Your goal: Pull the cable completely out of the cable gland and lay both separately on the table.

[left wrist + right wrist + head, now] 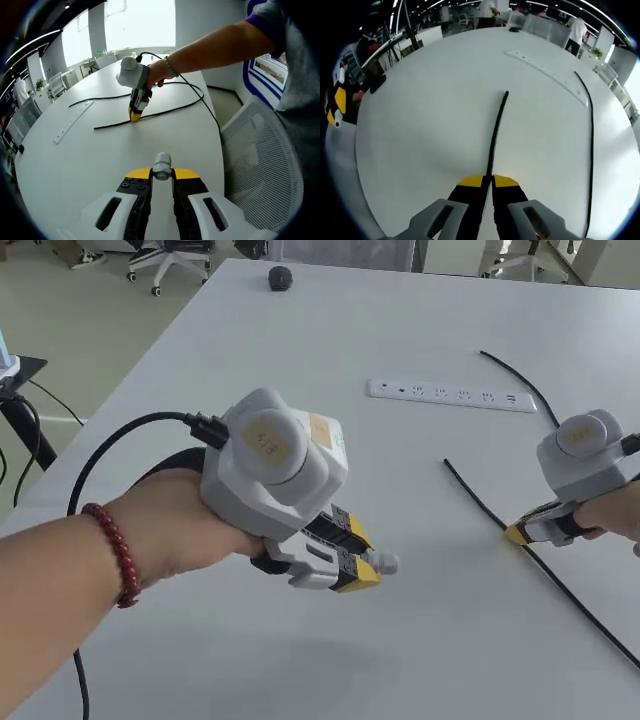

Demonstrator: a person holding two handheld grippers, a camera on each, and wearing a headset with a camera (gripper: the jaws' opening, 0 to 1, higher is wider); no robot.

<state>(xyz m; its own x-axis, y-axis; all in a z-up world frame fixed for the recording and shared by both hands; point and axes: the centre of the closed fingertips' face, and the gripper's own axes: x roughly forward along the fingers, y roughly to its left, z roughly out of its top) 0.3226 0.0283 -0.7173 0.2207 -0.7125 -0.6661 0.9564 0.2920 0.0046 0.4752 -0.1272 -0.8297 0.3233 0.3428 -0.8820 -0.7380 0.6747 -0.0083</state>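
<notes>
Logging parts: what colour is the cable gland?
The cable gland is light grey, clearest in the left gripper view.

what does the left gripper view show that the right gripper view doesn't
Left gripper view: the cable gland pinched in the left gripper, the right gripper seen from outside, and a mesh chair. Right gripper view: the black cable close up, running straight ahead from the right gripper's shut jaws to its bare free end. Both: that cable, the power strip and the white table.
</notes>
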